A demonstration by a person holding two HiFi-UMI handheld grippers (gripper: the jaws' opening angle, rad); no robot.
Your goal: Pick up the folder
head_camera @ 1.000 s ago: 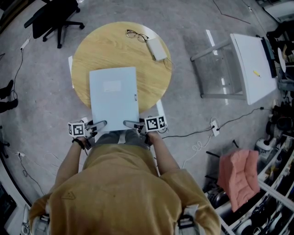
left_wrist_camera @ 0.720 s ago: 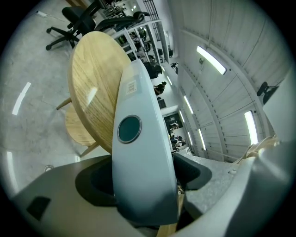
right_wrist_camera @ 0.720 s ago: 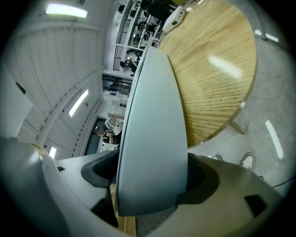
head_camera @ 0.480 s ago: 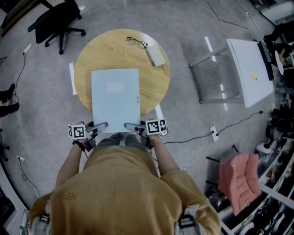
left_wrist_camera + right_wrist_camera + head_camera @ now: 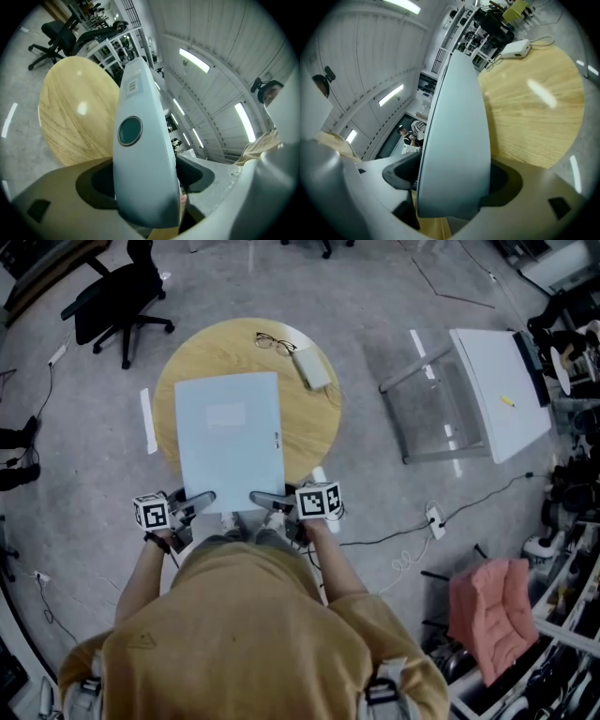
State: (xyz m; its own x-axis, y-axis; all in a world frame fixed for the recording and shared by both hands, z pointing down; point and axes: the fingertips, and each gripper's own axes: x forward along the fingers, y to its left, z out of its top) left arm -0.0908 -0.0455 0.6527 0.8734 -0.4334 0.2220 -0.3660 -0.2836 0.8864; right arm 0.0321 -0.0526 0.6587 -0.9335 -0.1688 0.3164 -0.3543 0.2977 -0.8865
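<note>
A pale blue folder (image 5: 230,442) hangs lifted above the round wooden table (image 5: 314,418), its near edge toward me. My left gripper (image 5: 197,501) is shut on the folder's near left corner. My right gripper (image 5: 267,501) is shut on the near right corner. In the left gripper view the folder's spine (image 5: 140,154), with a round finger hole, stands on edge between the jaws of that gripper (image 5: 145,173), pads pressed on both sides. In the right gripper view the folder (image 5: 457,140) fills the gap of the right gripper (image 5: 450,180) the same way.
A pair of glasses (image 5: 272,340) and a white box with a cord (image 5: 312,368) lie at the table's far edge. A black office chair (image 5: 117,296) stands far left, a white side table (image 5: 497,390) to the right, a pink cushion (image 5: 487,610) lower right. Cables run over the floor.
Both grippers have risen with the folder between them. The folder now looks larger and nearer to the head camera, and stands off the tabletop.
</note>
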